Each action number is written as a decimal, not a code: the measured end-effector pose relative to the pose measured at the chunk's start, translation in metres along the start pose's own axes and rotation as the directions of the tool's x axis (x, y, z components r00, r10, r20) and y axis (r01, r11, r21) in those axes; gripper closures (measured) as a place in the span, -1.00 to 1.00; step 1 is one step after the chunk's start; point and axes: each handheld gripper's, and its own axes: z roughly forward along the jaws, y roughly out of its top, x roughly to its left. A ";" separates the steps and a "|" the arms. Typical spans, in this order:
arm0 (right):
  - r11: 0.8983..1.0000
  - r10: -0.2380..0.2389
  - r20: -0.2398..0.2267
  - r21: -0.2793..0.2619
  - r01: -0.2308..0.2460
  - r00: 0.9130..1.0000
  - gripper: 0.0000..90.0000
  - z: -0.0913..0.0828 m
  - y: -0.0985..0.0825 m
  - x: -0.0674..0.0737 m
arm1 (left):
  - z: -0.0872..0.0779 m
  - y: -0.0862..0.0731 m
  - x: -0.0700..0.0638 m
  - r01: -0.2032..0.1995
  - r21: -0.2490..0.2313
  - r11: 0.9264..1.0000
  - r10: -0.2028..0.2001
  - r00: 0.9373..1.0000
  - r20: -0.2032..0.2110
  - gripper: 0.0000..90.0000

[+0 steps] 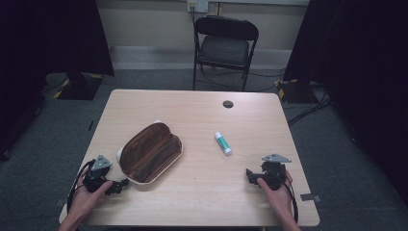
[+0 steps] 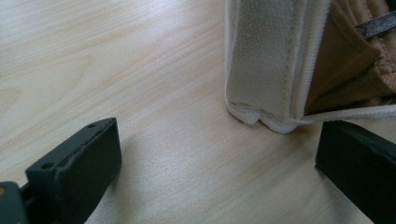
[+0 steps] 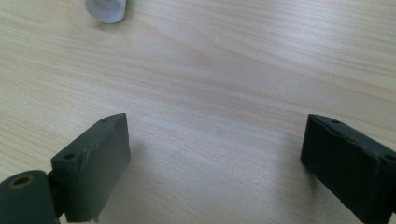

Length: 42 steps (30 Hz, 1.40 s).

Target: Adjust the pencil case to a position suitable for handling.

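Note:
An unzipped pencil case point(image 1: 150, 152) lies on the wooden table point(image 1: 202, 202), cream outside and brown inside. Its near corner point(image 2: 261, 70) fills the upper right of the left gripper view. My left gripper point(image 1: 120, 184) rests on the table just left of that corner, open, with nothing between its jaws point(image 2: 212, 163). A white and green glue stick point(image 1: 223, 143) lies to the right of the case; its white end point(image 3: 106, 9) peeks in at the top of the right gripper view. My right gripper point(image 1: 250, 175) sits open near the table's right front, below the glue stick point(image 3: 215, 154).
A dark round hole point(image 1: 227, 104) marks the table's far side. A black folding chair point(image 1: 224, 48) stands beyond the table. Cables run over the grey floor at the right point(image 1: 308, 108). Bare wood lies between the two grippers.

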 end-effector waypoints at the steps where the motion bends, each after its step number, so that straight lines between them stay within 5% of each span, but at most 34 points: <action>1: 1.000 0.000 0.002 0.000 0.000 1.000 -0.84 0.000 0.000 0.000 | 0.000 0.000 0.000 0.003 -0.002 1.000 -0.003 1.000 -0.001 -1.00; 12: 1.000 0.008 0.014 -0.001 -0.008 1.000 -0.84 0.001 0.001 -0.002 | -0.003 0.000 0.001 0.010 0.011 1.000 -0.010 1.000 -0.005 -0.95; 17: 1.000 0.010 0.017 -0.001 -0.010 1.000 -0.84 0.001 0.000 -0.002 | -0.012 -0.002 0.002 0.009 0.020 1.000 -0.009 1.000 -0.016 -0.59; 23: 1.000 0.011 0.017 0.000 -0.011 1.000 -0.84 0.001 0.000 -0.002 | -0.017 -0.001 0.002 0.038 0.031 0.999 -0.038 0.999 -0.004 -0.57; 31: 1.000 0.012 0.018 0.000 -0.012 1.000 -0.84 0.001 0.001 -0.002 | -0.043 0.008 0.000 0.070 -0.095 0.993 -0.073 0.997 -0.027 -0.46; 35: 1.000 0.012 0.018 0.000 -0.012 1.000 -0.84 0.001 0.001 -0.002 | -0.058 0.013 -0.003 0.092 -0.180 0.979 -0.097 0.995 -0.021 -0.39; 42: 1.000 0.013 0.018 -0.001 -0.013 1.000 -0.84 0.001 0.001 -0.002 | -0.074 0.026 -0.015 0.054 -0.280 0.959 -0.065 0.997 -0.033 -0.30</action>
